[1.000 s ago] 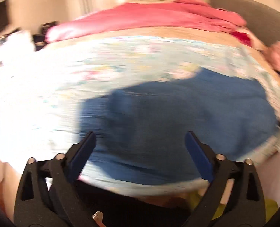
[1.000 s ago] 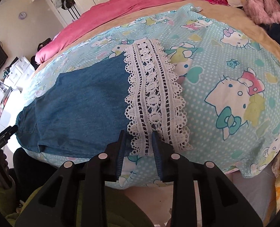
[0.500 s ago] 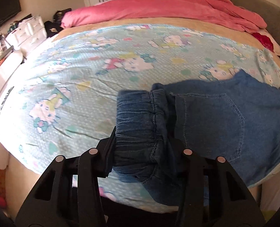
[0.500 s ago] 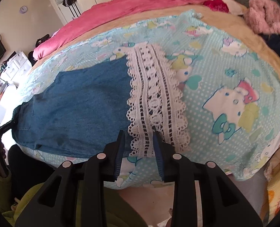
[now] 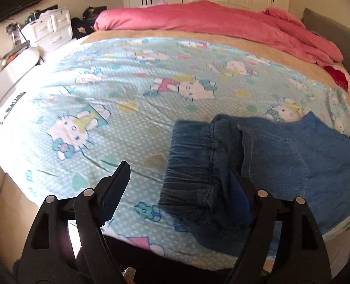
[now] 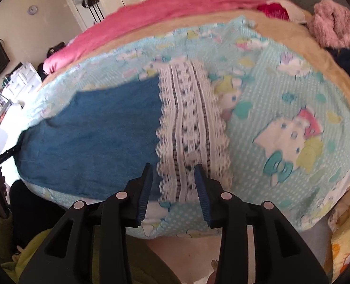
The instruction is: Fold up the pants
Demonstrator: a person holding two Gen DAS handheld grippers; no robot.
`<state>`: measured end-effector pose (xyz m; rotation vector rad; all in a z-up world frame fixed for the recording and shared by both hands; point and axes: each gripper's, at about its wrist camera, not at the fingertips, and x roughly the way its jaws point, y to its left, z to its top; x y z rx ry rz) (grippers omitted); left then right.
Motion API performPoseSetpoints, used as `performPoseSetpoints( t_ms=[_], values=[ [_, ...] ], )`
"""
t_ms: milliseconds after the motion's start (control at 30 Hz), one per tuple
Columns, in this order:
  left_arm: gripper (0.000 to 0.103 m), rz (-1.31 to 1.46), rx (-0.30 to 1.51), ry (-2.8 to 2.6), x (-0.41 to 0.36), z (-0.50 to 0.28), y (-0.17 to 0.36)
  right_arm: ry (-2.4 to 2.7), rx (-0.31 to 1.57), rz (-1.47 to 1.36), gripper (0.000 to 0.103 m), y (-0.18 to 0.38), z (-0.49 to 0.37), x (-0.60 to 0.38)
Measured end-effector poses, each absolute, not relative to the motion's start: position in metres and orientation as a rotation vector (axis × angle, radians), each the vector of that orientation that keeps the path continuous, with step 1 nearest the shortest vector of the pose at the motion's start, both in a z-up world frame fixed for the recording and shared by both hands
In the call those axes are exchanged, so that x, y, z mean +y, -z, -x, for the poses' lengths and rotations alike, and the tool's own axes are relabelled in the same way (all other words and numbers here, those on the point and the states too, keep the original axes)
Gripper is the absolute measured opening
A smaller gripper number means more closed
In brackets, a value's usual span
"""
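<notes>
Left tongs (image 5: 182, 189) are spread wide apart with nothing pinched between them, though the elastic waistband end of the denim pants (image 5: 257, 163) is bunched right up against the right-hand finger, and that finger's blue pad is mostly buried behind the fabric, so can't say if it's actually touching. Right tongs (image 6: 173, 189) are parted too, hovering over the near edge of the bed (image 6: 326, 56), with the white lace hem (image 6: 191, 127) of the pants sitting in the gap between the pads; doesn't look clamped, but the whole right wrist view is smeared with motion blur so it's hard to say how close the pads are to the lace. Pants lie flat across the blue cartoon-cat sheet (image 5: 92, 104) near the front edge, waistband toward the left tongs, lace toward the right. Far corner of the denim in the left view gets cut off by the lens edge. Pink duvet (image 5: 210, 21) is piled along the back of the bed, and a fuzzy pink garment (image 6: 335, 26) sits off to the far right, partly cropped. White drawers (image 5: 49, 30) off to the left are blown out by glare.
</notes>
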<state>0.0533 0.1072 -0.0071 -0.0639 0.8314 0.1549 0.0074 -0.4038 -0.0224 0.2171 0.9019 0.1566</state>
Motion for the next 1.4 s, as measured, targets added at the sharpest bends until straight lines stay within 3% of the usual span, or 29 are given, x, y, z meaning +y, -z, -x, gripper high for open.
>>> performPoseSetpoints(
  t_ms=[133,400,667,933,1000,1033,1067,1133,1200,1400],
  values=[
    [0.076,0.072,0.754,-0.112,0.098,-0.044,-0.025,-0.136,0.811,-0.222,0.035,-0.007,-0.022,-0.418],
    [0.081,0.001,0.735,0.15,0.017,-0.08,-0.054,-0.131,0.821,-0.228,0.035,-0.009,-0.097,-0.438],
    [0.081,-0.014,0.899,0.357,-0.06,-0.167,-0.006,-0.164,0.867,-0.22,0.036,0.009,-0.155,-0.437],
    [0.08,0.026,1.02,0.408,-0.081,-0.218,0.043,-0.21,0.927,-0.231,0.036,0.031,-0.184,-0.442],
    [0.072,0.055,1.035,0.431,-0.084,-0.222,0.05,-0.222,0.939,-0.235,0.036,0.037,-0.186,-0.442],
    [0.061,0.054,1.033,0.436,-0.086,-0.222,0.052,-0.23,0.945,-0.235,0.036,0.041,-0.187,-0.442],
    [0.036,0.047,1.026,0.447,-0.089,-0.221,0.053,-0.235,0.95,-0.237,0.036,0.043,-0.188,-0.442],
    [0.001,0.069,1.024,0.496,-0.092,-0.218,0.051,-0.253,0.951,-0.248,0.037,0.048,-0.188,-0.441],
    [0.001,0.063,1.009,0.496,-0.094,-0.214,0.046,-0.283,0.95,-0.245,0.023,0.05,-0.186,-0.44],
    [0.001,0.054,0.923,0.468,-0.093,-0.215,0.017,-0.296,0.806,-0.282,0.013,0.021,-0.176,-0.449]
  ],
)
